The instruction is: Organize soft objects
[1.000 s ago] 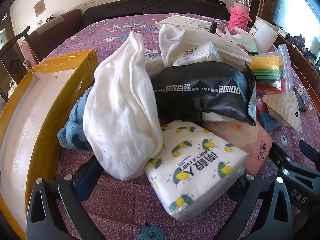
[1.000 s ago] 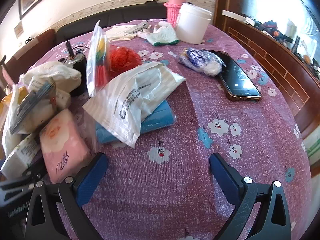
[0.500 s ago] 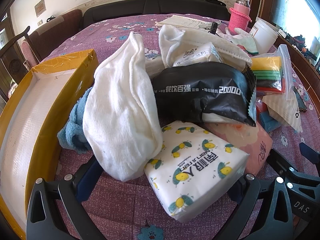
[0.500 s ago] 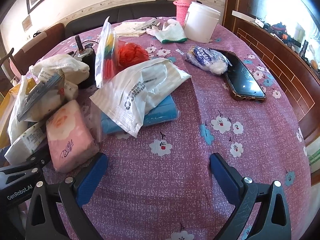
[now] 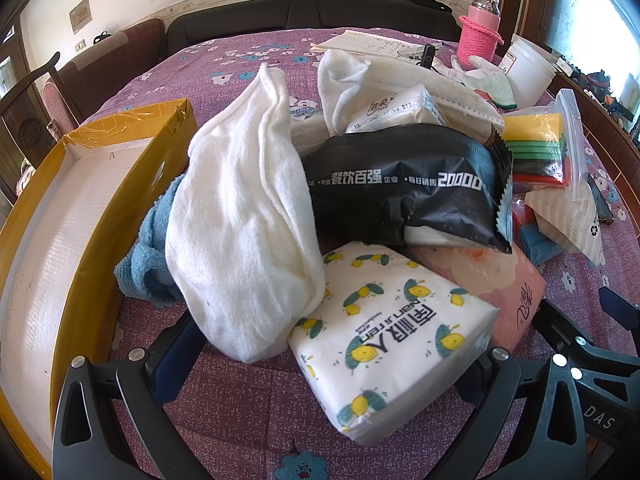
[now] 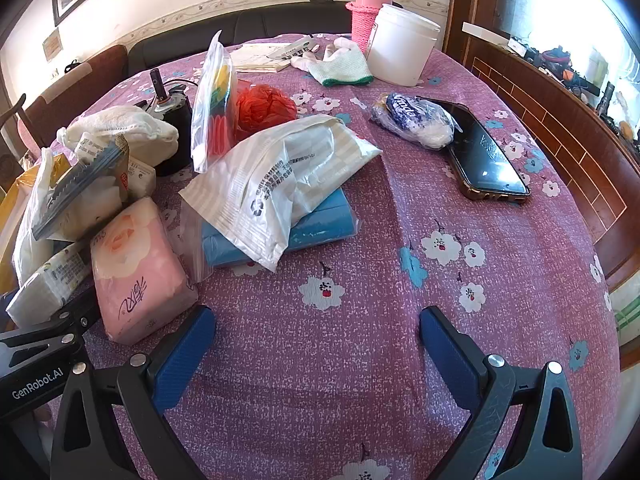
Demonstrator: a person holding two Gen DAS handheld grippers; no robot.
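Observation:
A heap of soft things lies on the purple flowered cloth. In the left wrist view a white towel leans on a blue cloth, with a lemon-print tissue pack, a black packet and a pink tissue pack beside it. My left gripper is open, its jaws standing around the towel's lower end and the lemon pack. My right gripper is open and empty above bare cloth, just right of the pink tissue pack and near a white striped bag on a blue pack.
A yellow box with a white inside stands at the left. A bag of coloured sponges, a phone, a wrapped roll, a white tub, a pink bottle and a glove lie further back.
The right gripper has drawn back and turned slightly, so the pile sits further right in its view. The left gripper and the pile have barely moved.

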